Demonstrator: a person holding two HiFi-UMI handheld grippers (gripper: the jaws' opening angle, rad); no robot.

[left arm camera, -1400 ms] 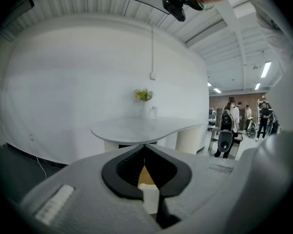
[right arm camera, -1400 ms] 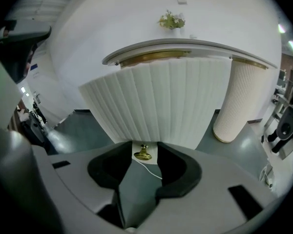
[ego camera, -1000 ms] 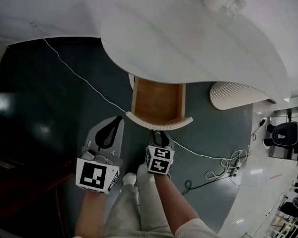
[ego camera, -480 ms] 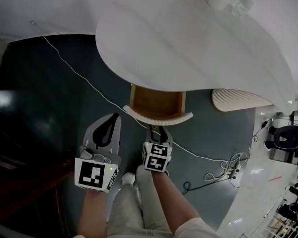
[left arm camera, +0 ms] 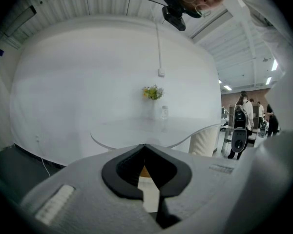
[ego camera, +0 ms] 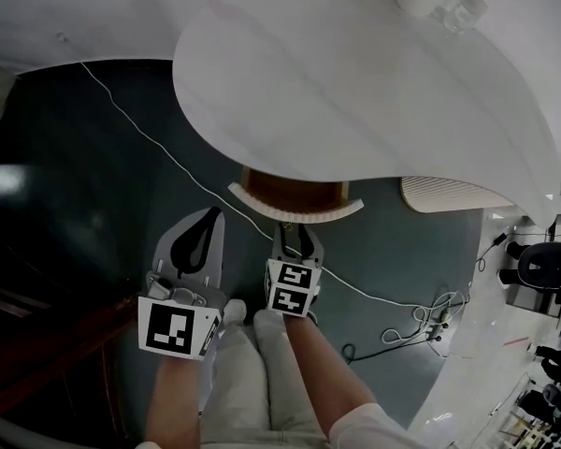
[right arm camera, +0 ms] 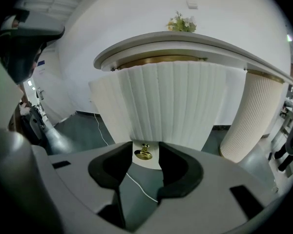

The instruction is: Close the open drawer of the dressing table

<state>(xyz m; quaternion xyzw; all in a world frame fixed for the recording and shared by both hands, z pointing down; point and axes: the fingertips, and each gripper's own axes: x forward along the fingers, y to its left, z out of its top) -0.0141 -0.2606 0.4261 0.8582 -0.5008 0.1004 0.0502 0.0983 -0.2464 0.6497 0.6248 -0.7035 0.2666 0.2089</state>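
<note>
Drawer point(ego camera: 294, 189) of the dressing table point(ego camera: 355, 82): still partly out; only a narrow strip of wooden interior shows between the table edge and the curved, ribbed white drawer front point(ego camera: 295, 211). In the right gripper view the front point(right arm camera: 171, 106) fills the middle, with a small brass knob point(right arm camera: 143, 153) at its lower edge.

Right claw point(ego camera: 296, 234): jaws apart, not clamped; the knob sits framed in the gap between the 2 tips point(right arm camera: 145, 147); tips look to be at or against the front, but contact is not certain from these views.

Left claw point(ego camera: 212, 217): tips meet, nothing between them point(left arm camera: 145, 147); held to the left of the drawer front and clear of it; no part in the push.

Key relation: the drawer lies straight ahead of the right claw; its travel axis runs away from the person, under the table top; the right claw is the nearer 1 and is lined up on that axis. Judgement: a straight forward push should finish the job; a push off-axis may skew the drawer.

Versus 1.0 s ago: much more of the wooden box was exposed; at 0.5 s ago, less; now almost none. The right claw has followed the front forward; the left has barely shifted.

Surroundings: ribbed pedestal point(ego camera: 444, 195) to the right; white cable point(ego camera: 168, 157) across the dark floor point(ego camera: 93, 176).
</note>
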